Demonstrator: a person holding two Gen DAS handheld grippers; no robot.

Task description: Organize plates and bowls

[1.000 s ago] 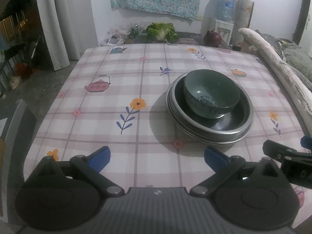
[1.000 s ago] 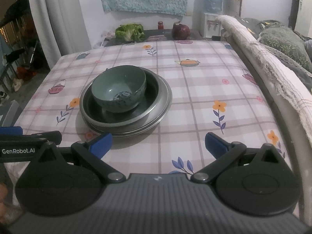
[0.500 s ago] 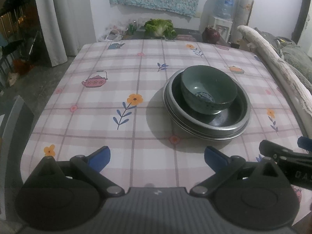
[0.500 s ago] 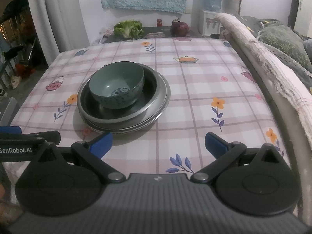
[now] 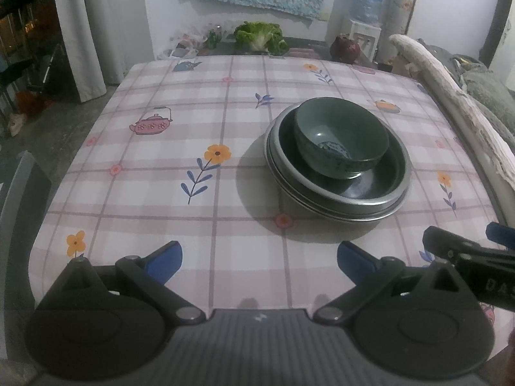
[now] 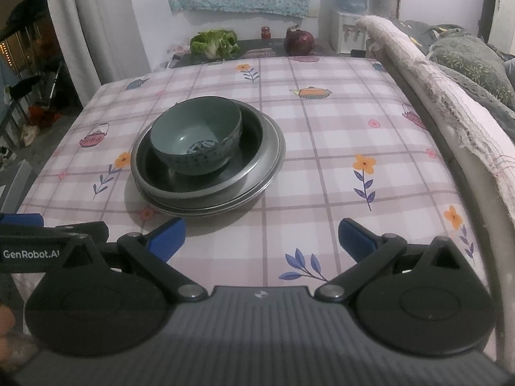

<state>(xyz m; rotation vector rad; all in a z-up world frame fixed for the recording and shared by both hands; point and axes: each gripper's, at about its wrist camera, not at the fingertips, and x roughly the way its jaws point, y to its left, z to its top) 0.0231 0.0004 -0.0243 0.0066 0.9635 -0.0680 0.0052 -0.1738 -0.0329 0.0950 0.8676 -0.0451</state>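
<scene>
The left gripper [image 5: 259, 257] hangs spread wide and empty over the table's [image 5: 161, 193] near edge. At its one o'clock, a green bowl [image 5: 341, 141] sits inside stacked metal plates [image 5: 379, 199]. The right gripper [image 6: 261, 236], equally spread and empty, has them at eleven o'clock.

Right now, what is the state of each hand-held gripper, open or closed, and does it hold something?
Left hand-held gripper: open, holding nothing, short of the bowl.
Right hand-held gripper: open, holding nothing.
</scene>
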